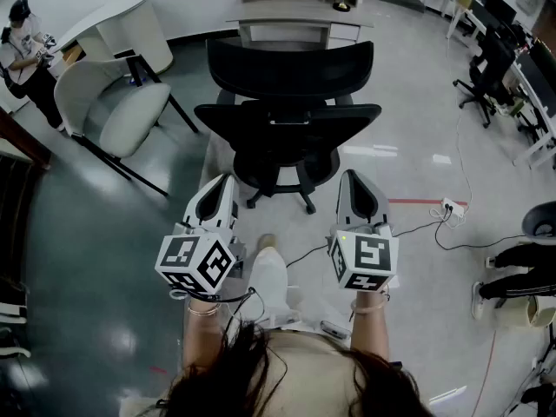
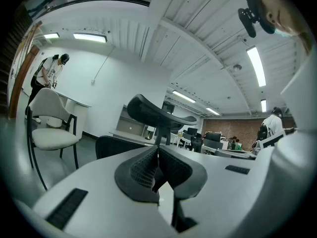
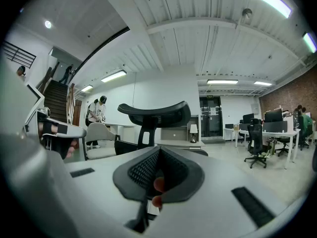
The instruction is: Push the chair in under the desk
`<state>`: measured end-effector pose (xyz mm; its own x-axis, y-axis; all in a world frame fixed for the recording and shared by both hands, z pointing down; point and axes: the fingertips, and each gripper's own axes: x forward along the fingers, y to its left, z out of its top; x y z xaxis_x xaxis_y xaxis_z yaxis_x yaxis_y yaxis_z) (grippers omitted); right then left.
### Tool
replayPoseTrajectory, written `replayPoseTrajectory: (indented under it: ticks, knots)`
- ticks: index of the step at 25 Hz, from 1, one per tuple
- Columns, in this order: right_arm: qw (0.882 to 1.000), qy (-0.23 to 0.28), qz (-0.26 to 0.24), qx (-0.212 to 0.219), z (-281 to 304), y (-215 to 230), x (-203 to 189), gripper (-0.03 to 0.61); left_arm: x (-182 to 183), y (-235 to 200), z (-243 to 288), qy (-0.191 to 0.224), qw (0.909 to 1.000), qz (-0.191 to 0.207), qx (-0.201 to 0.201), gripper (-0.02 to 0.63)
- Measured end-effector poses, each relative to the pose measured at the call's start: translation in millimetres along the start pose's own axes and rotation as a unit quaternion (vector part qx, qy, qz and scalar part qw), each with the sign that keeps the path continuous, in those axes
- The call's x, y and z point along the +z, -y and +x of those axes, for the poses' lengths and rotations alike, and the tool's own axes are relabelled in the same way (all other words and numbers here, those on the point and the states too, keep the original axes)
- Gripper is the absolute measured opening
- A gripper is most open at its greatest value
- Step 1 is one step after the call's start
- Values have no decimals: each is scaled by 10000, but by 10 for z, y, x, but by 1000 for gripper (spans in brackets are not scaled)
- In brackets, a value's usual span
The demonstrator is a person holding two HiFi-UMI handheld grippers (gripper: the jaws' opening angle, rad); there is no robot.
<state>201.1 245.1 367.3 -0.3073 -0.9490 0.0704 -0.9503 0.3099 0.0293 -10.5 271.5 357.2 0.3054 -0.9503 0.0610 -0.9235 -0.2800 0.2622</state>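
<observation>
A black mesh office chair (image 1: pixel 287 120) stands on the floor with its back toward me. It faces a grey desk (image 1: pixel 300 16) beyond it, with a gap between seat and desk. My left gripper (image 1: pixel 220 188) and right gripper (image 1: pixel 354 182) hover side by side just behind the chair, apart from it, both shut with nothing between the jaws. In the left gripper view the shut gripper (image 2: pixel 157 152) points at the chair's headrest (image 2: pixel 158 114). In the right gripper view the shut gripper (image 3: pixel 157 157) likewise faces the headrest (image 3: pixel 153 114), with the desk (image 3: pixel 174 143) behind it.
A white shell chair (image 1: pixel 113 102) and a rounded white table (image 1: pixel 113 24) stand at the left, with a person (image 1: pixel 22 42) beside them. A power strip with cables (image 1: pixel 452 208) lies on the floor at the right. More desks and office chairs (image 1: pixel 486 76) fill the far right.
</observation>
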Motion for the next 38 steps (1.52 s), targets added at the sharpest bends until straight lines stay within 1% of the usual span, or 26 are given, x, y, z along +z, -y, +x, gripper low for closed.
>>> replayPoseTrajectory:
  ticks: [5,10,12,15,20,25,31,33,36,38]
  knots:
    - [10000,33,-59,-7,134,27,20,20,8,-82,117,-58,9997,225,85,12]
    - [9996,79,-248,64,294,35,36,21,16,-172,255,-165,9969,740,217,13]
    - [9994,68,-339,100,360,40,37,21,13,-225,314,-231,9954,865,331,13]
    - [9991,11,-410,142,474,67,37,21,23,-288,417,-306,9943,927,422,14]
    - [9989,-72,-390,251,684,139,11,21,-8,-356,647,-451,9926,1035,440,18]
    - [9983,-152,-513,252,893,174,-19,25,-29,-410,862,-556,9916,1116,347,47]
    - [9955,-315,-793,400,1125,110,-67,28,-65,-522,1082,-745,9888,1261,286,89]
    - [9943,-414,-887,428,1207,83,-84,40,-80,-584,1154,-838,9868,1349,300,98]
    - [9911,-592,-1101,451,1318,66,-141,93,-109,-665,1246,-959,9830,1532,309,115]
    - [9880,-693,-1322,405,1386,86,-197,111,-133,-717,1307,-1023,9797,1695,328,127]
